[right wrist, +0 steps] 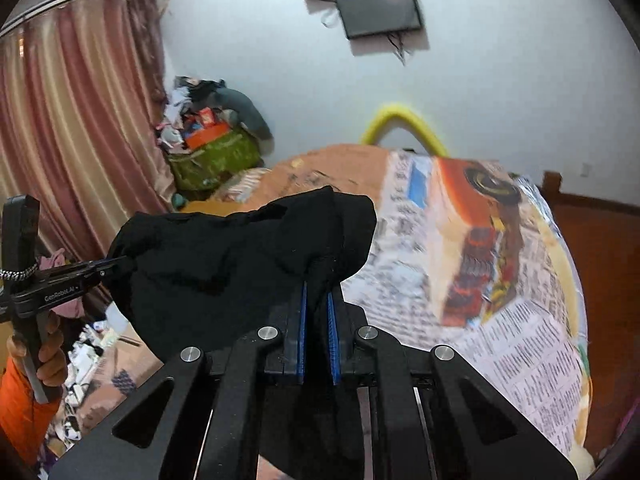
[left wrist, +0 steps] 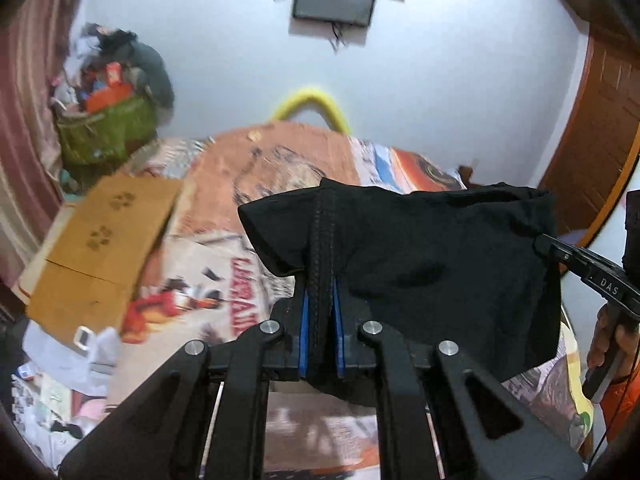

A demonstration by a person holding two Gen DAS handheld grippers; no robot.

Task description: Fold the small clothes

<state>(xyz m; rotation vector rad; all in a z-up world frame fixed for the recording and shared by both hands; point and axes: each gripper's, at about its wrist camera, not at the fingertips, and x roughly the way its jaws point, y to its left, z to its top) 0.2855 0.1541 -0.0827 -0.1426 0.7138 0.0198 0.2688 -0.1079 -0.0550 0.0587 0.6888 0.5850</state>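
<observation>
Clamping black garment (left wrist: 420, 264) edges: left gripper (left wrist: 320, 304), right gripper (right wrist: 316, 308); cloth hangs above bed (right wrist: 520, 340).

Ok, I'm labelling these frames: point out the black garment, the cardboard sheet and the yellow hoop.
black garment (left wrist: 420, 264), left wrist view, middle of the hanging cloth.
cardboard sheet (left wrist: 108, 240), left wrist view, its flat face.
yellow hoop (right wrist: 400, 114), right wrist view, top of arc.

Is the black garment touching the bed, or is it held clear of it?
Cannot tell. The left gripper and right gripper hold the black garment up, but its hanging lower edge hides any gap above the bed.
</observation>
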